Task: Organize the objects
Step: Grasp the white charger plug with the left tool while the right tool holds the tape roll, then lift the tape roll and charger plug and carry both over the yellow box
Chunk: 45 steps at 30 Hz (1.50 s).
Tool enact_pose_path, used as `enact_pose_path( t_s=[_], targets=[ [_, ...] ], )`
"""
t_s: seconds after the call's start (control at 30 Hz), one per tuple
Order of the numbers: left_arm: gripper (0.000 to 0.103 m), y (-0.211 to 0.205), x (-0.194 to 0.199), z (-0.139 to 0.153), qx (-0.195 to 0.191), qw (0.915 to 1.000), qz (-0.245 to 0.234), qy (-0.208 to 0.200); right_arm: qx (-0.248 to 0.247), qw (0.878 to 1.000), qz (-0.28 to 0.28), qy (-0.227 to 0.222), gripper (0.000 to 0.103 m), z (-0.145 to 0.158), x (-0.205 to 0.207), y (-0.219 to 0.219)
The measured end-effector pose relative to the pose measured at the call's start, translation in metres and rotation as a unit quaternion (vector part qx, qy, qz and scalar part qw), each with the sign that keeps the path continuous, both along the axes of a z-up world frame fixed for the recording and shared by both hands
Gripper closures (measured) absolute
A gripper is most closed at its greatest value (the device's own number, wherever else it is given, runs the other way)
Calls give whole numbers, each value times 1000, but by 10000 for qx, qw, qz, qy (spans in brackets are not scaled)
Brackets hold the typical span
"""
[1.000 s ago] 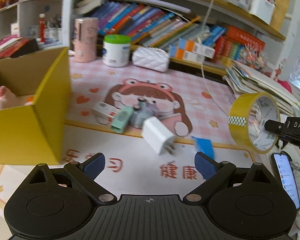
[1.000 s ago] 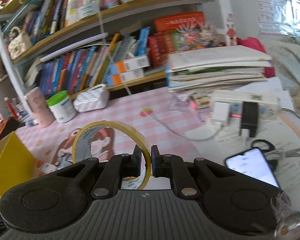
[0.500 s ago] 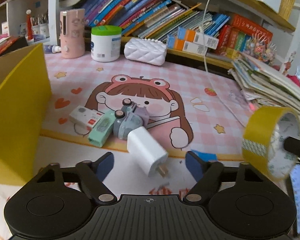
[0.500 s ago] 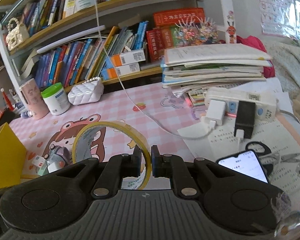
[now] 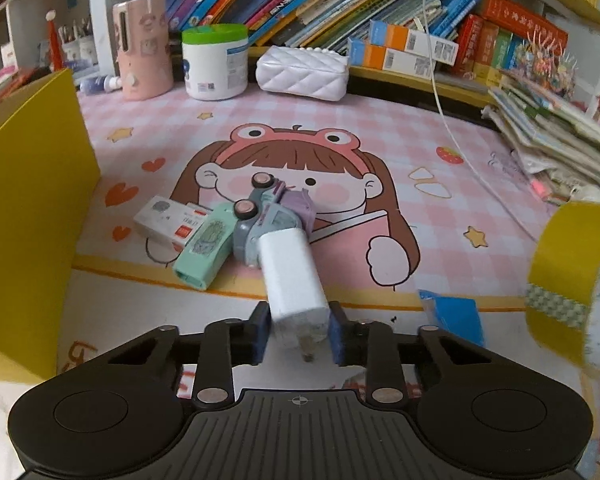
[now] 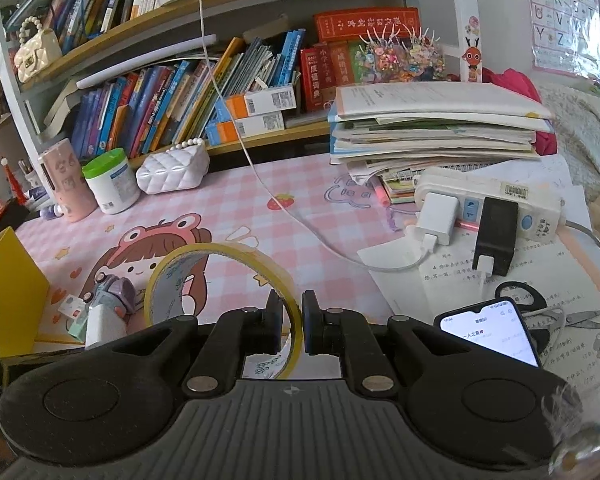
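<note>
A white charger (image 5: 292,276) lies on the pink cartoon mat (image 5: 260,136), prongs towards the camera. My left gripper (image 5: 298,332) is closing on its plug end, and both blue pads press its sides. Behind it lie a grey-purple toy car (image 5: 272,216), a mint green case (image 5: 206,250) and a small white box (image 5: 166,220). A yellow box (image 5: 28,220) stands at the left. My right gripper (image 6: 291,322) is shut on the rim of a yellow tape roll (image 6: 236,250), held above the mat. The tape roll (image 5: 568,276) also shows at the left wrist view's right edge.
A blue scrap (image 5: 454,312) lies right of the charger. At the back stand a pink cup (image 5: 142,46), a green-lidded canister (image 5: 214,62) and a white quilted purse (image 5: 302,72). To the right are stacked books (image 6: 436,128), a power strip (image 6: 488,200), a phone (image 6: 488,334), scissors (image 6: 540,308) and a white cable (image 6: 260,176).
My left gripper moved forward and down to the white charger and its jaws went from wide open to closed on it. The right gripper kept hold of the tape roll and barely moved.
</note>
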<state>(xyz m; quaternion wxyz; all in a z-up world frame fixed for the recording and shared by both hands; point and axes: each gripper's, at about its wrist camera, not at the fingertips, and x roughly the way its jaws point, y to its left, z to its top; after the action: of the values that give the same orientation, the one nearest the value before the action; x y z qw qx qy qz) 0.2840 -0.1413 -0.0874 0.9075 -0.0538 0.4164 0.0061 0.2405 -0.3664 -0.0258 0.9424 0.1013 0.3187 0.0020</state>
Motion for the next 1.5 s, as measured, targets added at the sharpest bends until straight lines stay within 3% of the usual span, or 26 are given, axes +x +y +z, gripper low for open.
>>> enact_pose_path(
  t_s=[0.3, 0.6, 1.13, 1.5],
  targets=[
    [79, 37, -42, 36, -645, 9967, 48, -491, -92, 9997, 192, 146, 94, 2, -13, 31],
    [79, 83, -94, 57, -959, 9919, 129, -827, -162, 9971, 660, 332, 94, 5, -46, 85],
    [79, 190, -200, 69, -968, 9856, 885, -1067, -146, 9776, 2018, 585, 94, 6, -114, 217],
    [78, 234, -246, 74, -889, 9824, 1117, -1204, -104, 9673, 2456, 625, 94, 6, -149, 277]
  ],
)
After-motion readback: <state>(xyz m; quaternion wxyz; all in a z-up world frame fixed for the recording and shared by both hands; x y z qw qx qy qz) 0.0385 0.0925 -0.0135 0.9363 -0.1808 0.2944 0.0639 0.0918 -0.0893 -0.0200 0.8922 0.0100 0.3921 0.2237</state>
